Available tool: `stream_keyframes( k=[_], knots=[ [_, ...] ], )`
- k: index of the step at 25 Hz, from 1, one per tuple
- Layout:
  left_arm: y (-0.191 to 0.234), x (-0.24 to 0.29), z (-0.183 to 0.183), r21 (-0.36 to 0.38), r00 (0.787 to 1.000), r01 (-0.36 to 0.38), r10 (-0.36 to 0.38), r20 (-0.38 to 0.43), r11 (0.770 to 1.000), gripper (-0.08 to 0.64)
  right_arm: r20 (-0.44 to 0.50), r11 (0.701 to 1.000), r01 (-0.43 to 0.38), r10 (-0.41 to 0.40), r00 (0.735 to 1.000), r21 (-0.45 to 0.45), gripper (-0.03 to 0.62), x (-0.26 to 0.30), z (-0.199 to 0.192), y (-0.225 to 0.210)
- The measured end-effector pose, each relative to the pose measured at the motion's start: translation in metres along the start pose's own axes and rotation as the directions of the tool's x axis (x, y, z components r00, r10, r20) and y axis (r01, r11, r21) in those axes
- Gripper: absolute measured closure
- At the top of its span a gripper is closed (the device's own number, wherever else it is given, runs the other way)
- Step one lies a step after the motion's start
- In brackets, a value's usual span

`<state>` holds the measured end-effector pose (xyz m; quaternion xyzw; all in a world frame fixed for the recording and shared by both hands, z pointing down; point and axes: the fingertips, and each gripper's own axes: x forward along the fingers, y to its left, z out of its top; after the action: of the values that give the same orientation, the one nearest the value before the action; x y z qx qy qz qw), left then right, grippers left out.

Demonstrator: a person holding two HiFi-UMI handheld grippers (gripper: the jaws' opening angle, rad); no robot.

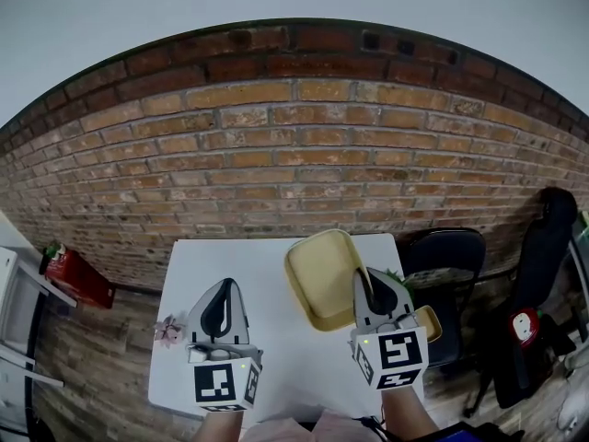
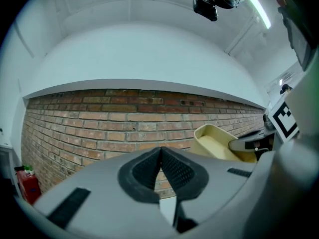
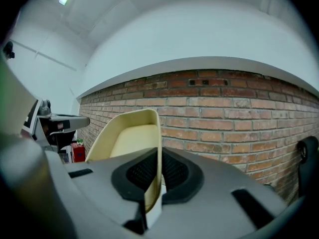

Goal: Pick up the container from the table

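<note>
Right gripper (image 1: 375, 291) points about level toward brick wall (image 1: 276, 155), jaws clamped on side wall of cream container (image 1: 320, 274), above white table (image 1: 285, 366). Left gripper (image 1: 221, 304) beside it, level, jaws together, empty.

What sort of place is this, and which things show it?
Probably an indoor workroom or studio corner: a bare red-brick wall, a small white square table and a black padded chair beside it.

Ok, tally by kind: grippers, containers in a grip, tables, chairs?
grippers: 2, left gripper and right gripper
container in a grip: 1
table: 1
chair: 1
total: 5
</note>
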<state>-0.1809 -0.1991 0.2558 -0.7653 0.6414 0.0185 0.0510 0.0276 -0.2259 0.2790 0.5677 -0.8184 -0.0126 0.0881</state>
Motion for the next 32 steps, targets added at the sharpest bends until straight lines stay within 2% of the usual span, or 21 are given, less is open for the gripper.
stream_keyframes(
  k=[14, 32],
  knots=[
    [-0.002, 0.000, 0.017, 0.003, 0.999, 0.007, -0.007, 0.036, 1.000, 0.551, 0.081, 0.999, 0.017, -0.014, 0.997, -0.038, 0.586, -0.009, 0.033, -0.002],
    [-0.007, -0.002, 0.018, 0.002, 0.999, 0.020, -0.020, 0.043, 1.000, 0.551, 0.092, 0.999, 0.019, -0.015, 0.996, -0.042, 0.588, -0.012, 0.033, 0.002]
  ],
)
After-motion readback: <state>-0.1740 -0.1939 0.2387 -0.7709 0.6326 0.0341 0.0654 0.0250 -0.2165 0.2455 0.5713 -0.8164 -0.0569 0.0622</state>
